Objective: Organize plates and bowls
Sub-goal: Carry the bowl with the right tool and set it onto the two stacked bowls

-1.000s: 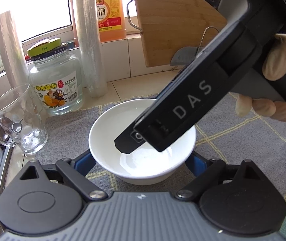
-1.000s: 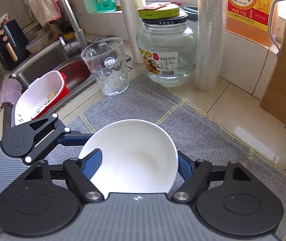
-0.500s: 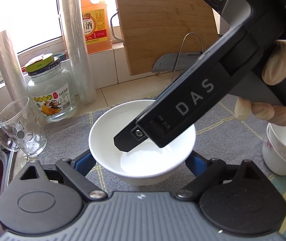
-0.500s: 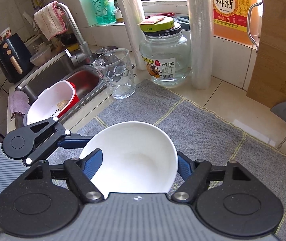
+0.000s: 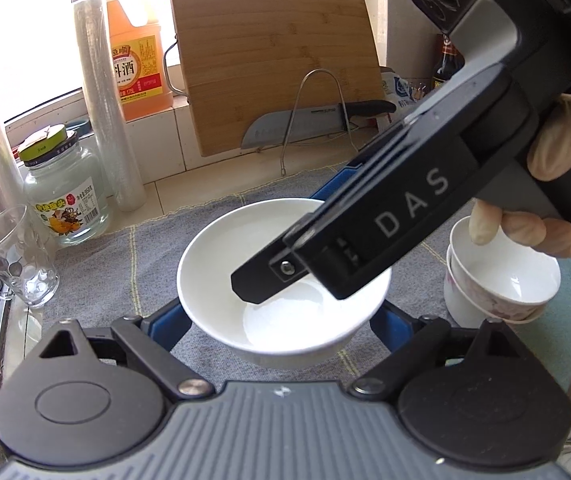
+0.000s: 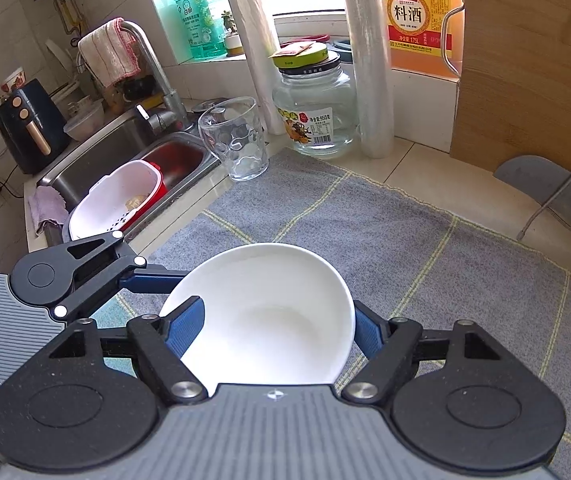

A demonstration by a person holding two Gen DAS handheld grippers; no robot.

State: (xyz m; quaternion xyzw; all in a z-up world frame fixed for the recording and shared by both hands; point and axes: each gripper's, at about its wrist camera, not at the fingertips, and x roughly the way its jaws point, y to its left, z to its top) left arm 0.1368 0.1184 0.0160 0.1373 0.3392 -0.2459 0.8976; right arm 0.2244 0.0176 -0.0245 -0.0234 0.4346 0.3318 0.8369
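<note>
At centre of both wrist views sat white bowl (image 5: 245, 280), above grey mat (image 6: 425, 240) on tabletop. Left gripper (image 5: 281, 322) clamped on bowl, blue pads against opposite sides. Right gripper (image 6: 281, 330) clamped on same bowl: one finger inside, one outside. At right edge of left view, stacked cups (image 5: 501, 292) stood just beside bowl. Glass (image 6: 235, 140) and jar (image 6: 317, 112) stood at upper centre of right view.

White crockery on a grey checked mat

A plain white bowl (image 6: 269, 312) is seen over a grey mat (image 6: 405, 248) crossed by yellow lines; blue pads are borne by the black right gripper (image 6: 273, 328), and pink florals are printed on the stacked cups (image 5: 497, 292).
</note>
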